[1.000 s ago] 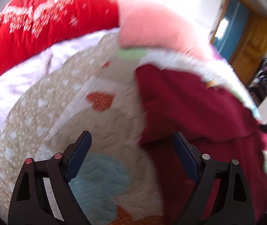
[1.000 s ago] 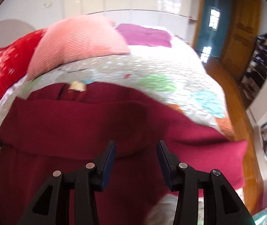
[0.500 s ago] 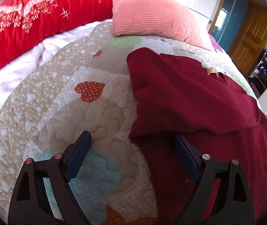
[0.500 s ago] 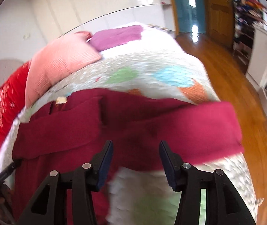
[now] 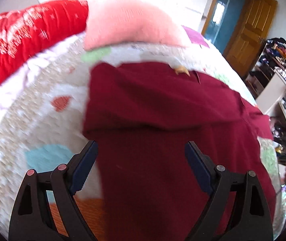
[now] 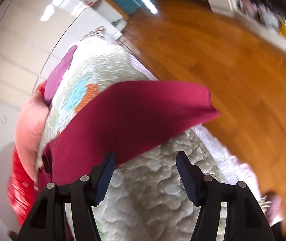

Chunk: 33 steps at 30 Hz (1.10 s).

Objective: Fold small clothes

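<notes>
A dark red garment point(image 5: 163, 132) lies spread on a patterned quilt point(image 5: 32, 120) on the bed, its left sleeve folded across the body. My left gripper point(image 5: 141, 160) is open and empty, hovering over the garment's lower left part. In the right wrist view the garment's other sleeve point(image 6: 143, 110) stretches out towards the bed's edge. My right gripper point(image 6: 145, 172) is open and empty, just below that sleeve, over bare quilt point(image 6: 153, 200).
A pink pillow point(image 5: 127, 28) and a red blanket point(image 5: 22, 34) lie at the head of the bed. A purple cushion point(image 6: 60, 68) lies further along. The wooden floor point(image 6: 223, 60) lies beyond the bed's edge. Cluttered shelves point(image 5: 279, 76) stand at the right.
My left gripper has shifted right and now sits over the garment. My right gripper has swung right and tilted, leaving the garment's body for the outstretched sleeve near the bed's edge.
</notes>
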Each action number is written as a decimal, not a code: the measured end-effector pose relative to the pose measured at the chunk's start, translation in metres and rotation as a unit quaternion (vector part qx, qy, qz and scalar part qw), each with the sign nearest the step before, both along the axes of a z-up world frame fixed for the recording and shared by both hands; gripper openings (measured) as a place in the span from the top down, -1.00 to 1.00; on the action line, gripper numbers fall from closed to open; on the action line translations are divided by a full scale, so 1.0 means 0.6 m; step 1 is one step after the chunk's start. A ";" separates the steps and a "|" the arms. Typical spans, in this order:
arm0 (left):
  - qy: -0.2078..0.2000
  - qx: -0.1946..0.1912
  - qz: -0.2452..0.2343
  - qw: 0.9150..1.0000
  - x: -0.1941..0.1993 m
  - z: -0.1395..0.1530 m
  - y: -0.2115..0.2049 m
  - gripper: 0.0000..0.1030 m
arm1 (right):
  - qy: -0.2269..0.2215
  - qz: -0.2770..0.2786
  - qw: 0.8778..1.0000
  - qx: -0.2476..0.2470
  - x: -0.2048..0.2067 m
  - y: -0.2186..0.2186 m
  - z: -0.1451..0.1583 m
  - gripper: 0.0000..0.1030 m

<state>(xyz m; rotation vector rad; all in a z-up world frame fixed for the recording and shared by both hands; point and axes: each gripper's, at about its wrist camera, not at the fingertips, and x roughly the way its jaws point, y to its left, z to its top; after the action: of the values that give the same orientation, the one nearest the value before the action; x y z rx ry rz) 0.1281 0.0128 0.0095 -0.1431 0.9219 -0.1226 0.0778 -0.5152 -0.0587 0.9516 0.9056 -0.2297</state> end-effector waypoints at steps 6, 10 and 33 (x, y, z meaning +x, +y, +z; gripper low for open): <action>0.033 -0.016 -0.002 0.999 -0.019 -0.021 -0.030 -0.71 | -0.096 -0.084 0.981 0.145 0.023 -0.050 -0.072 0.20; 0.018 0.010 0.000 1.000 -0.043 -0.007 -0.015 -0.71 | -0.131 -0.069 0.987 0.061 0.034 -0.053 0.002 0.85; -0.033 -0.111 0.116 0.987 -0.020 0.008 0.152 -0.71 | -0.132 0.469 0.859 -0.158 0.169 0.646 0.110 0.15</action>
<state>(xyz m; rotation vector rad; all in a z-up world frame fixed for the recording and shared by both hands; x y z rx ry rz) 0.1159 0.1041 0.0141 -0.4486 0.8174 -0.0142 0.1792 -0.1275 0.0071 0.1503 0.9427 0.5664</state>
